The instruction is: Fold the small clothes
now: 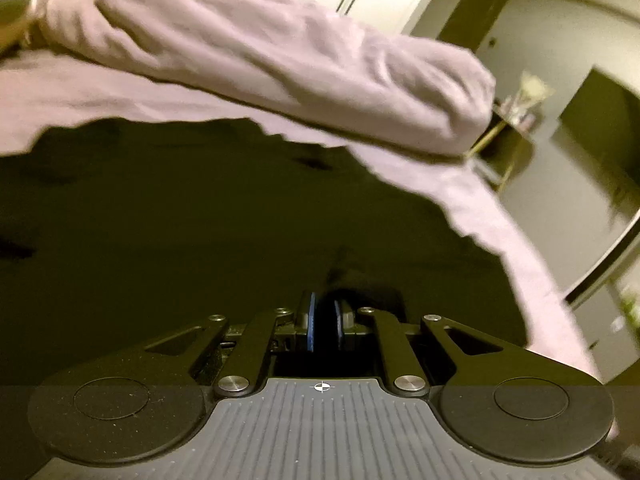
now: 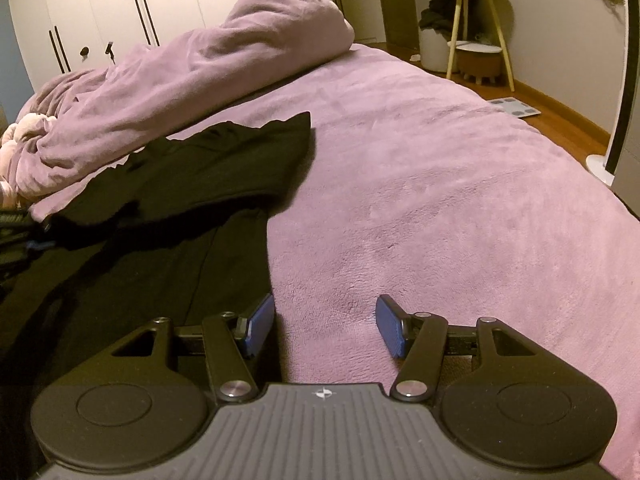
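Left wrist view: left gripper (image 1: 324,316) has its jaws nearly pressed together, pinching dark cloth of the black garment (image 1: 180,248), which fills the frame's middle. Right wrist view: right gripper (image 2: 325,326) holds its jaws spread, nothing between them, low over the purple bed cover (image 2: 440,168). Garment lies at centre left, partly folded. Rolled blanket (image 2: 224,64) sits upper left.

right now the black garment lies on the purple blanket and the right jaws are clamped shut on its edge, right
Not quite. The black garment does lie on the purple blanket, but the right gripper stands with its jaws apart and nothing between them, hovering over bare blanket just beside the garment's edge. The right wrist view shows it.
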The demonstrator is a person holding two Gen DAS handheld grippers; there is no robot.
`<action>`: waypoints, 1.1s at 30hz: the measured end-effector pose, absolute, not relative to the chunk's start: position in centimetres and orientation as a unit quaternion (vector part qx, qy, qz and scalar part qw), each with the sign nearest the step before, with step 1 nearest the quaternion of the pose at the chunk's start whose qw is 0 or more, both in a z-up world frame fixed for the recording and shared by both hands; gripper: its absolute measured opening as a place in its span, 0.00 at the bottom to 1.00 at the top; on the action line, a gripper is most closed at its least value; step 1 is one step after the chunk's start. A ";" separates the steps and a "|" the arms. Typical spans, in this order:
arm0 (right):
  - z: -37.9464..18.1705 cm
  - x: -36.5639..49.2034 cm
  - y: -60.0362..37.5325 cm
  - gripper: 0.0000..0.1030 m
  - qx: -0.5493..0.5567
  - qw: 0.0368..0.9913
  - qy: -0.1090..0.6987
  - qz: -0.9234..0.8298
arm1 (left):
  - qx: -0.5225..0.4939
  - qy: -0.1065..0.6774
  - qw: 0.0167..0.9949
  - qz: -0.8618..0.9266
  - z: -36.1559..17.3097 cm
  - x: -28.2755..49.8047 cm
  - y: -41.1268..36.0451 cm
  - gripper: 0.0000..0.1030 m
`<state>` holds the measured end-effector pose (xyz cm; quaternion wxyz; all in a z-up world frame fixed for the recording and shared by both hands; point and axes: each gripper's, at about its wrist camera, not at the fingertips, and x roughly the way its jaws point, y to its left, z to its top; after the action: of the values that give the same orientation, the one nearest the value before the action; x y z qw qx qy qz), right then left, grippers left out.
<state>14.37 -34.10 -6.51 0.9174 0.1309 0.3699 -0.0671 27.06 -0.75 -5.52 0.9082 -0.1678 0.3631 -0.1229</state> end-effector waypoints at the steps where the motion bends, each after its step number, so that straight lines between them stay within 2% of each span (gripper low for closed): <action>1: -6.5 14.4 -34.1 0.56 0.130 0.917 0.371 -0.067 | -0.165 0.368 0.908 -0.115 -5.6 26.9 -0.2 0.12; 4: -6.5 14.5 -34.0 0.58 0.129 0.917 0.372 -0.066 | -0.135 0.357 0.918 -0.106 -4.9 26.3 0.2 0.14; 5: -6.5 14.6 -34.0 0.58 0.129 0.917 0.372 -0.067 | -0.117 0.348 0.924 -0.110 -4.6 26.0 -0.1 0.19; 6: -6.5 14.6 -34.0 0.58 0.130 0.917 0.371 -0.069 | -0.103 0.338 0.928 -0.114 -4.3 25.9 -0.5 0.32; 8: -6.4 14.7 -33.9 0.59 0.131 0.917 0.371 -0.069 | -0.096 0.330 0.931 -0.120 -4.0 26.1 -1.0 0.47; 14: -6.1 14.8 -33.5 0.59 0.125 0.916 0.375 -0.068 | -0.034 0.333 0.934 -0.129 -5.1 27.6 -3.4 0.47; 16: -5.9 14.8 -33.6 0.59 0.125 0.916 0.375 -0.068 | -0.008 0.329 0.934 -0.140 -5.4 27.7 -4.1 0.45; 20: -5.5 14.7 -33.4 0.59 0.120 0.919 0.371 -0.064 | 0.013 0.323 0.934 -0.150 -5.5 27.9 -4.7 0.34; 21: -5.4 14.8 -33.3 0.59 0.119 0.919 0.370 -0.062 | 0.010 0.323 0.934 -0.154 -5.6 28.0 -4.7 0.22; 23: -5.2 15.0 -32.9 0.59 0.119 0.920 0.369 -0.060 | 0.006 0.326 0.930 -0.169 -5.6 28.2 -4.7 0.09; 26: -4.9 15.3 -32.3 0.59 0.117 0.922 0.366 -0.052 | 0.004 0.316 0.933 -0.169 -5.6 28.0 -4.5 0.05; 28: -4.6 15.4 -31.8 0.59 0.111 0.924 0.363 -0.047 | -0.047 0.312 0.940 -0.130 -5.4 27.9 -3.1 0.05; 33: -4.0 16.0 -30.9 0.59 0.109 0.928 0.355 -0.036 | -0.271 0.317 0.908 0.033 -6.5 25.9 3.2 0.05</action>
<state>16.01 -30.95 -4.03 0.9278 0.1093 0.3549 -0.0357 25.89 3.20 -6.49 0.9083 -0.2715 0.3166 0.0330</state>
